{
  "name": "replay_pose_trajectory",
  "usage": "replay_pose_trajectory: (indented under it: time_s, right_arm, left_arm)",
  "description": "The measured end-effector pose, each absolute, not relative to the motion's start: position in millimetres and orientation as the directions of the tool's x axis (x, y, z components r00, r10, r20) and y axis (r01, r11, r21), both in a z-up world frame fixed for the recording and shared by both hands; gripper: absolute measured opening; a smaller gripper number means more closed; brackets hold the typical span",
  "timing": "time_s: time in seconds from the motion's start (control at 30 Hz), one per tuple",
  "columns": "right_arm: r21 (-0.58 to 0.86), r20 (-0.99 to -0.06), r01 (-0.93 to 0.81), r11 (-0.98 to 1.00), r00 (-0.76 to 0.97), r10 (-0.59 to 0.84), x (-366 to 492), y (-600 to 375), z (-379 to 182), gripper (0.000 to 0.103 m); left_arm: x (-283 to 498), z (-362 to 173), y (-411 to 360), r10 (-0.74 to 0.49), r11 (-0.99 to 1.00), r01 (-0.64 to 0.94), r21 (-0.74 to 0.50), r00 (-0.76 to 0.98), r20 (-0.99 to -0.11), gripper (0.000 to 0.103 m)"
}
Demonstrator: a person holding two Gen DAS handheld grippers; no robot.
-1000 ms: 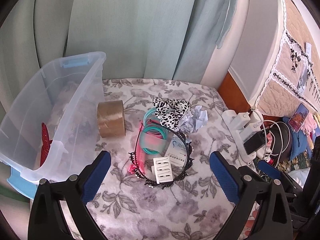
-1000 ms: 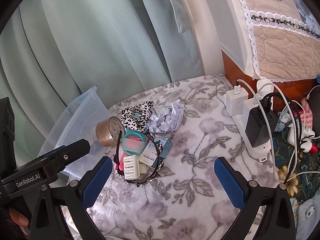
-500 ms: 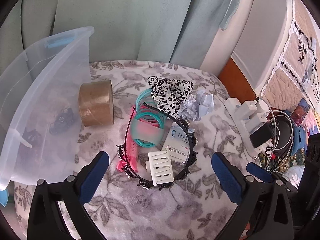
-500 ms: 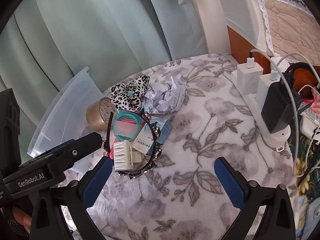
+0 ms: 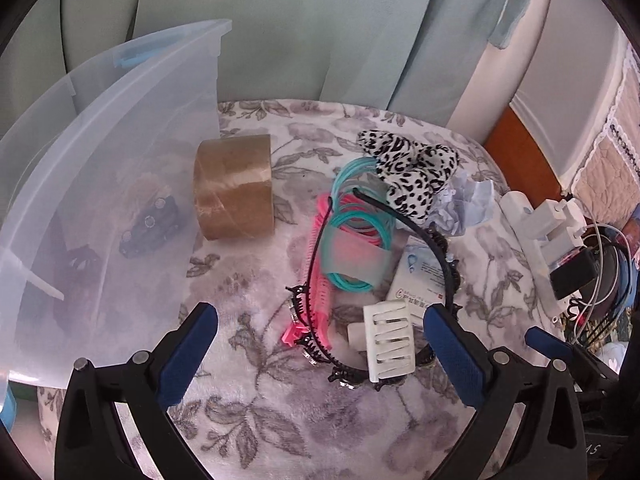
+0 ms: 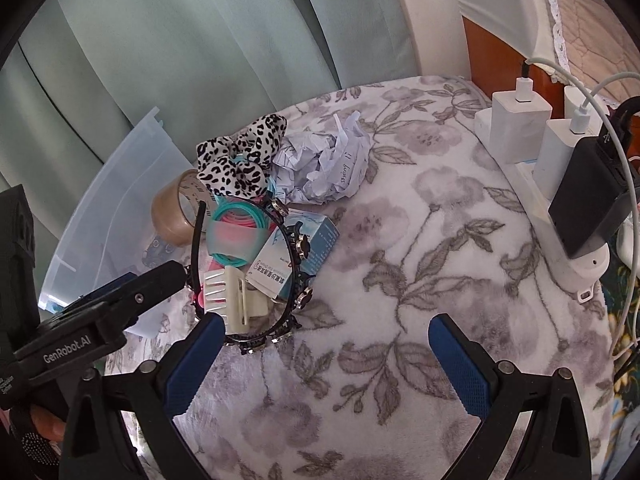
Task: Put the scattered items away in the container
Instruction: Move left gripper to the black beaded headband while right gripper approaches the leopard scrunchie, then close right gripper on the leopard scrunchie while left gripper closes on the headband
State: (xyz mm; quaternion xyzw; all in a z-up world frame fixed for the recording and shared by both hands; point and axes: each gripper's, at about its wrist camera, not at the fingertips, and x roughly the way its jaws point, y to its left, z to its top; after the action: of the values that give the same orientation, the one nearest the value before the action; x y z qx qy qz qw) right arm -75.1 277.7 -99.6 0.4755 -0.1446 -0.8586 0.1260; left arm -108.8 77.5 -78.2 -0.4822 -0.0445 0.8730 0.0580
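Note:
A clear plastic bin (image 5: 120,128) stands at the left with dark items inside. A brown tape roll (image 5: 234,186) stands beside it. A pile lies on the floral blanket: a black headband (image 5: 440,256), teal and pink bands (image 5: 356,248), a pink comb (image 5: 316,312), a white hair claw (image 5: 388,340), a small box (image 5: 420,280), a leopard scrunchie (image 5: 412,168) and crumpled paper (image 6: 328,164). My left gripper (image 5: 320,356) is open, just short of the claw. My right gripper (image 6: 320,364) is open and empty, right of the pile; the claw also shows in its view (image 6: 230,292).
A white power strip (image 6: 560,248) with chargers (image 6: 520,124) and cables lies at the right edge. Green curtains (image 5: 280,20) hang behind. A wooden bed frame (image 5: 516,136) and quilt stand at the far right. The left gripper's body (image 6: 100,320) shows in the right wrist view.
Both grippers have moved forward and lower toward the pile; the items look larger and closer. The left view has swung right, so less of the bin shows. Nothing was gripped.

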Motion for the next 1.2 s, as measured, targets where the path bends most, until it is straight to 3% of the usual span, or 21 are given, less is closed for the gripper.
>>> replay_pose_trajectory:
  time_s: [0.17,0.27,0.5,0.7,0.93,1.2]
  right_arm:
    - [0.353,-0.788,0.071,-0.933,-0.514,-0.338,-86.0,278.9,-102.5,0.099]
    - [0.350,-0.789,0.062,-0.934,-0.518,-0.331,-93.9,280.8,-102.9,0.094]
    - [0.360,-0.789,0.076,-0.930,-0.508,-0.346,-113.7,280.3,-104.6,0.080]
    - [0.358,-0.777,0.091,-0.929,-0.523,-0.351,-137.5,276.9,-101.9,0.075]
    - [0.375,-0.705,0.188,-0.908,-0.578,-0.411,-148.2,260.7,-66.1,0.074]
    - [0.354,-0.696,0.294,-0.888,-0.551,-0.460,-176.3,224.2,-62.5,0.074]
  left_arm:
    - [-117.8,-86.2,80.1,0.128,-0.992,-0.052,-0.119,-0.524,-0.842,0.100]
    - [-126.8,-90.0,82.2,0.108,-0.994,-0.044,-0.099,-0.526,-0.844,0.086]
    - [-149.5,-106.9,81.1,0.095,-0.994,-0.006,-0.105,-0.493,-0.865,0.068]
    - [-158.3,-115.2,80.3,0.129,-0.988,0.011,-0.151,-0.465,-0.876,0.057]
    - [-158.9,-114.6,81.7,0.211,-0.975,-0.031,-0.221,-0.454,-0.866,0.036]
    - [-159.9,-116.4,80.0,0.236,-0.969,-0.041,-0.243,-0.443,-0.865,0.038]
